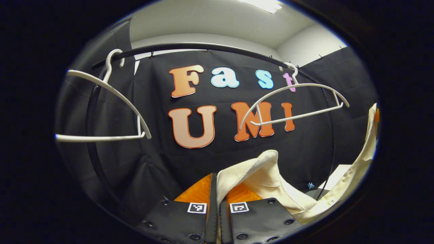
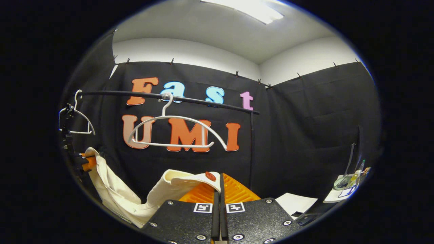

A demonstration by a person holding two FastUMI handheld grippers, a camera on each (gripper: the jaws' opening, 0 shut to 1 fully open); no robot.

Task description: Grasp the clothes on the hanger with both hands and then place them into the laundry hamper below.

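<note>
The garment is a cream shirt (image 1: 268,176), already off the rail and stretched between the two grippers below the hangers.

Left gripper view, left to right:
- One bare white hanger (image 1: 101,101) hangs at the far left of the black rail (image 1: 203,46).
- A second bare white hanger (image 1: 295,101) hangs toward the right end of the rail.
- The left gripper (image 1: 217,200) sits at the near bottom, its fingers drawn narrow and clamped on a fold of the shirt, which rises between them and trails off to the right edge.

Right gripper view, left to right:
- The shirt hangs down at the far left, where the other gripper holds its far end.
- The right gripper (image 2: 219,198) sits at the near bottom, fingers drawn together on the shirt's edge beside an orange button (image 2: 210,176).

Judgement: the two-point hold keeps the cloth spread and clear of the hangers, ready to be lowered. The laundry hamper lies below, outside both views.

Count: two hangers, both bare; one shirt; one rail; two grippers, each clamped on the shirt.
</note>
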